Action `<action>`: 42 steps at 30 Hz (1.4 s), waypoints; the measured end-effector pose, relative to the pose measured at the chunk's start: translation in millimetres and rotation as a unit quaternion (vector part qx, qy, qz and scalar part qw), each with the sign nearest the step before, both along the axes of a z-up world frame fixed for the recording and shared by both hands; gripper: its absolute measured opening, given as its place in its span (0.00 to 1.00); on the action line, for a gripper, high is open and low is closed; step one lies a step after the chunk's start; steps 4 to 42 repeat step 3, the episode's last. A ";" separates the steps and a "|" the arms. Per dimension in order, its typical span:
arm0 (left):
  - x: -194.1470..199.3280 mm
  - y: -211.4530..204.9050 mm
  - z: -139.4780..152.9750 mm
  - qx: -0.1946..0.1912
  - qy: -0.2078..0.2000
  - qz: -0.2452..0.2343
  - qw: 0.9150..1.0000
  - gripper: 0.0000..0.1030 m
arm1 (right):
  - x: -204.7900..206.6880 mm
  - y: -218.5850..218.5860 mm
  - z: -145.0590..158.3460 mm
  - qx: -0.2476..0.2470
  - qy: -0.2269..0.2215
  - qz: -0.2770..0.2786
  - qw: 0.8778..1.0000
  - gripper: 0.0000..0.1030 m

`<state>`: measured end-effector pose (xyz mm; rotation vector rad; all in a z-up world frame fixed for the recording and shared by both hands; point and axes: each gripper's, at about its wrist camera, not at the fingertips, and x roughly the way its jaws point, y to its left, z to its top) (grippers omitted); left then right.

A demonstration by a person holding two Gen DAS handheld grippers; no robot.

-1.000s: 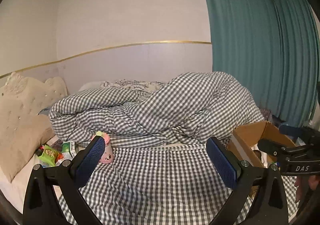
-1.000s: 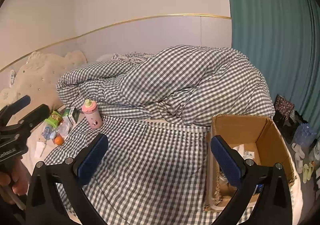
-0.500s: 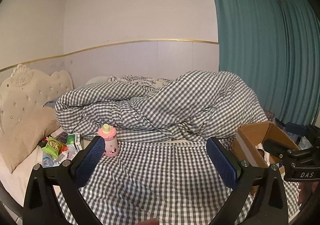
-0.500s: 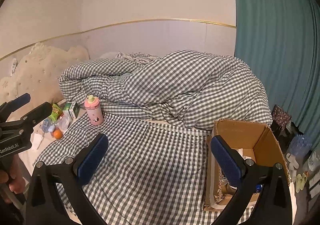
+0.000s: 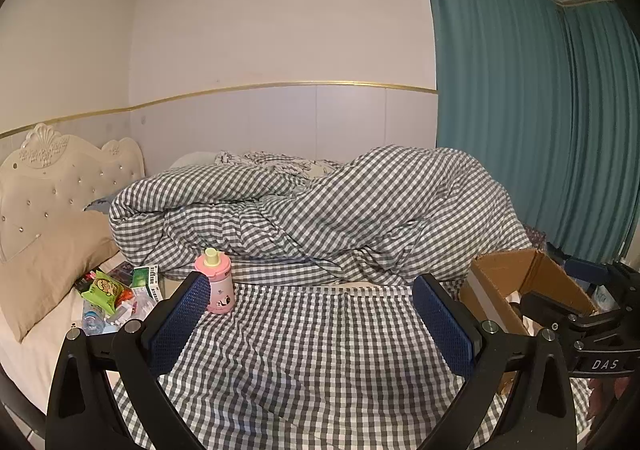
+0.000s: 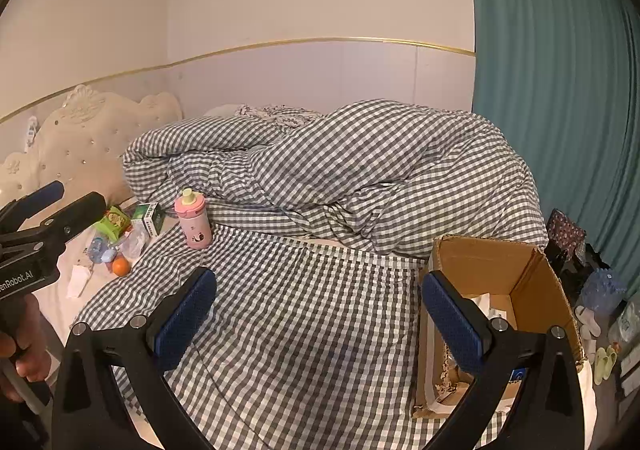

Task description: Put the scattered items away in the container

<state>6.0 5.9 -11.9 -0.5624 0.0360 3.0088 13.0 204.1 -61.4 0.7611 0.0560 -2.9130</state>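
Note:
A pink bottle (image 5: 218, 284) stands upright on the checked sheet; it also shows in the right wrist view (image 6: 193, 224). Left of it lie a green snack bag (image 5: 102, 290), a green-white carton (image 6: 149, 217), an orange (image 6: 121, 267) and small wrappers. An open cardboard box (image 6: 496, 274) sits at the bed's right edge, with papers inside; it also shows in the left wrist view (image 5: 516, 282). My left gripper (image 5: 308, 324) is open and empty, short of the bottle. My right gripper (image 6: 320, 320) is open and empty, beside the box.
A bunched checked duvet (image 5: 320, 214) fills the back of the bed. A beige pillow (image 5: 44, 262) and cream headboard (image 5: 60, 178) are at left. Teal curtains (image 5: 540, 110) hang at right. Slippers and bags (image 6: 592, 314) lie on the floor right of the box.
Both grippers have risen and levelled, so more wall and headboard shows. The items and box have not moved. Both grippers stay open.

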 end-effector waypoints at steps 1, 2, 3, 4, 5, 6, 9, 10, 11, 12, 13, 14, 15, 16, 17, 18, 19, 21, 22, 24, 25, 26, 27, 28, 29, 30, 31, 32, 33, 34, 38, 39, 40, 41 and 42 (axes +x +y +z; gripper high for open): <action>0.3 1.0 -0.3 -0.001 0.000 0.000 1.000 1.00 | 0.1 0.1 -0.1 0.000 0.000 0.001 1.000 1.00; 0.7 1.9 -0.4 -0.002 0.000 0.000 1.000 1.00 | 0.2 0.3 -0.3 0.000 0.000 0.001 1.000 1.00; 1.1 3.5 -0.9 -0.003 -0.001 0.000 1.000 1.00 | 0.5 0.6 -0.7 0.000 0.000 0.001 1.000 1.00; 1.1 3.5 -0.9 -0.003 -0.001 0.000 1.000 1.00 | 0.5 0.6 -0.7 0.000 0.000 0.001 1.000 1.00; 1.1 3.5 -0.9 -0.003 -0.001 0.000 1.000 1.00 | 0.5 0.6 -0.7 0.000 0.000 0.001 1.000 1.00; 1.1 3.5 -0.9 -0.003 -0.001 0.000 1.000 1.00 | 0.5 0.6 -0.7 0.000 0.000 0.001 1.000 1.00; 1.1 3.5 -0.9 -0.003 -0.001 0.000 1.000 1.00 | 0.5 0.6 -0.7 0.000 0.000 0.001 1.000 1.00; 1.1 3.5 -0.9 -0.003 -0.001 0.000 1.000 1.00 | 0.5 0.6 -0.7 0.000 0.000 0.001 1.000 1.00; 1.1 3.5 -0.9 -0.003 -0.001 0.000 1.000 1.00 | 0.5 0.6 -0.7 0.000 0.000 0.001 1.000 1.00; 1.1 3.5 -0.9 -0.003 -0.001 0.000 1.000 1.00 | 0.5 0.6 -0.7 0.000 0.000 0.001 1.000 1.00; 1.1 3.5 -0.9 -0.003 -0.001 0.000 1.000 1.00 | 0.5 0.6 -0.7 0.000 0.000 0.001 1.000 1.00; 1.1 3.5 -0.9 -0.003 -0.001 0.000 1.000 1.00 | 0.5 0.6 -0.7 0.000 0.000 0.001 1.000 1.00; 1.1 3.5 -0.9 -0.003 -0.001 0.000 1.000 1.00 | 0.5 0.6 -0.7 0.000 0.000 0.001 1.000 1.00; 1.1 3.5 -0.9 -0.003 -0.001 0.000 1.000 1.00 | 0.5 0.6 -0.7 0.000 0.000 0.001 1.000 1.00; 1.1 3.5 -0.9 -0.003 -0.001 0.000 1.000 1.00 | 0.5 0.6 -0.7 0.000 0.000 0.001 1.000 1.00; 1.1 3.5 -0.9 -0.003 -0.001 0.000 1.000 1.00 | 0.5 0.6 -0.7 0.000 0.000 0.001 1.000 1.00; 1.1 3.5 -0.9 -0.003 -0.001 0.000 1.000 1.00 | 0.5 0.6 -0.7 0.000 0.000 0.001 1.000 1.00; 1.1 3.5 -0.9 -0.003 -0.001 0.000 1.000 1.00 | 0.5 0.6 -0.7 0.000 0.000 0.001 1.000 1.00; 1.1 3.5 -0.9 -0.003 -0.001 0.000 1.000 1.00 | 0.5 0.6 -0.7 0.000 0.000 0.001 1.000 1.00; 1.1 3.5 -0.9 -0.003 -0.001 0.000 1.000 1.00 | 0.5 0.6 -0.7 0.000 0.000 0.001 1.000 1.00; 1.1 3.5 -0.9 -0.003 -0.001 0.000 1.000 1.00 | 0.5 0.6 -0.7 0.000 0.000 0.001 1.000 1.00; 1.1 3.5 -0.9 -0.003 -0.001 0.000 1.000 1.00 | 0.5 0.6 -0.7 0.000 0.000 0.001 1.000 1.00; 1.1 3.5 -0.9 -0.003 -0.001 0.000 1.000 1.00 | 0.5 0.6 -0.7 0.000 0.000 0.001 1.000 1.00; 1.1 3.5 -0.9 -0.003 -0.001 0.000 1.000 1.00 | 0.5 0.6 -0.7 0.000 0.000 0.001 1.000 1.00; 1.1 3.5 -0.9 -0.003 -0.001 0.000 1.000 1.00 | 0.5 0.6 -0.7 0.000 0.000 0.001 1.000 1.00; 1.1 3.5 -0.9 -0.003 -0.001 0.000 1.000 1.00 | 0.5 0.6 -0.7 0.000 0.000 0.001 1.000 1.00; 1.1 3.5 -0.9 -0.003 -0.001 0.000 1.000 1.00 | 0.5 0.6 -0.7 0.000 0.000 0.001 1.000 1.00; 1.1 3.5 -0.9 -0.003 -0.001 0.000 1.000 1.00 | 0.5 0.6 -0.7 0.000 0.000 0.001 1.000 1.00; 1.1 3.5 -0.9 -0.003 -0.001 0.000 1.000 1.00 | 0.5 0.6 -0.7 0.000 0.000 0.001 1.000 1.00; 1.1 3.5 -0.9 -0.003 -0.001 0.000 1.000 1.00 | 0.5 0.6 -0.7 0.000 0.000 0.001 1.000 1.00; 1.1 3.5 -0.9 -0.003 -0.001 0.000 1.000 1.00 | 0.5 0.6 -0.7 0.000 0.000 0.001 1.000 1.00; 1.1 3.5 -0.9 -0.003 -0.001 0.000 1.000 1.00 | 0.5 0.6 -0.7 0.000 0.000 0.001 1.000 1.00; 1.1 3.5 -0.9 -0.003 -0.001 0.000 1.000 1.00 | 0.5 0.6 -0.7 0.000 0.000 0.001 1.000 1.00; 1.1 3.5 -0.9 -0.003 -0.001 0.000 1.000 1.00 | 0.5 0.6 -0.7 0.000 0.000 0.001 1.000 1.00; 1.1 3.5 -0.9 -0.003 -0.001 0.000 1.000 1.00 | 0.5 0.6 -0.7 0.000 0.000 0.001 1.000 1.00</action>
